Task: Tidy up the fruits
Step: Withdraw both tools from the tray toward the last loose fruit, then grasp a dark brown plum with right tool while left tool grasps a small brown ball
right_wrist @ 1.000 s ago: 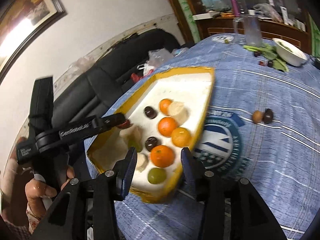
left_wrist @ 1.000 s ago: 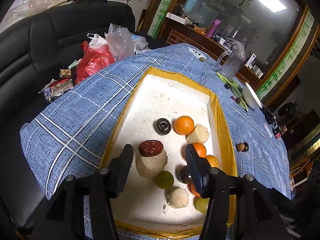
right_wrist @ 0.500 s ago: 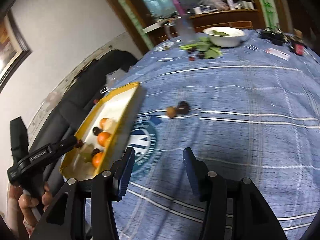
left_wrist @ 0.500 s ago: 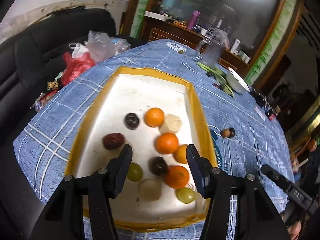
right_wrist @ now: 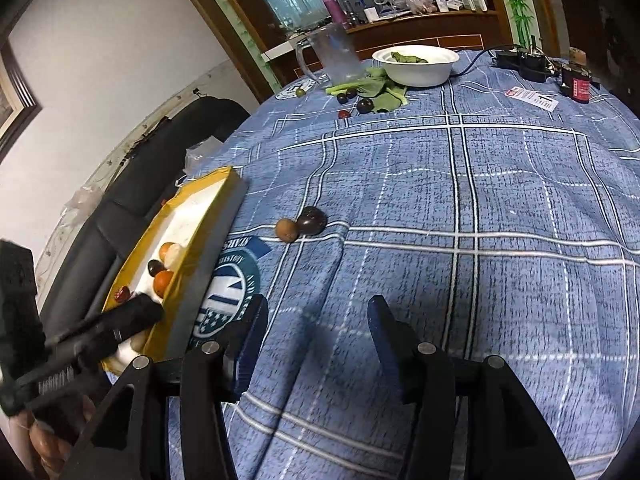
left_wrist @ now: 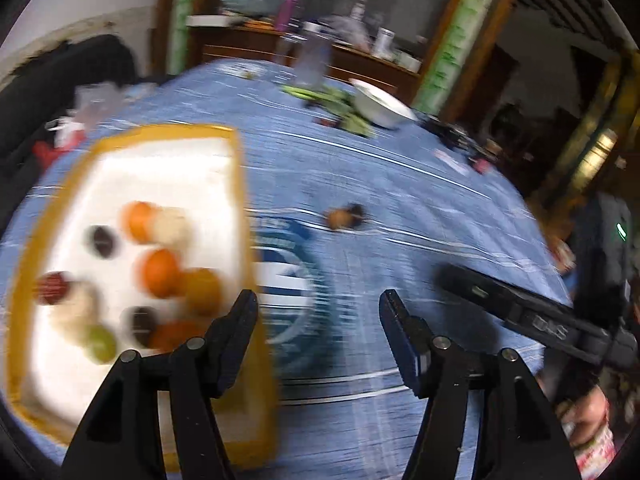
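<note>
Beyond our right gripper (right_wrist: 316,344), jaws wide and empty, two stray fruits (right_wrist: 301,225) lie touching on the tablecloth (right_wrist: 480,200); our left gripper (left_wrist: 318,336), equally open, hovers beside the yellow-rimmed tray (left_wrist: 240,200) awaiting them.

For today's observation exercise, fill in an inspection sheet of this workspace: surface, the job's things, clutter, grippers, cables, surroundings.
Surface: blue plaid tablecloth, wrinkled.
Job's things: yellow-rimmed tray holding oranges, dark fruits, a red one and pale pieces; brown fruit touching dark plum on the cloth outside the tray; more small dark fruits by the greens.
Clutter: white bowl, clear pitcher, paper tag.
Grippers: left gripper and right gripper open, empty, above the cloth.
Cables: black cable near the bowl.
Surroundings: black sofa, wooden sideboard.
</note>
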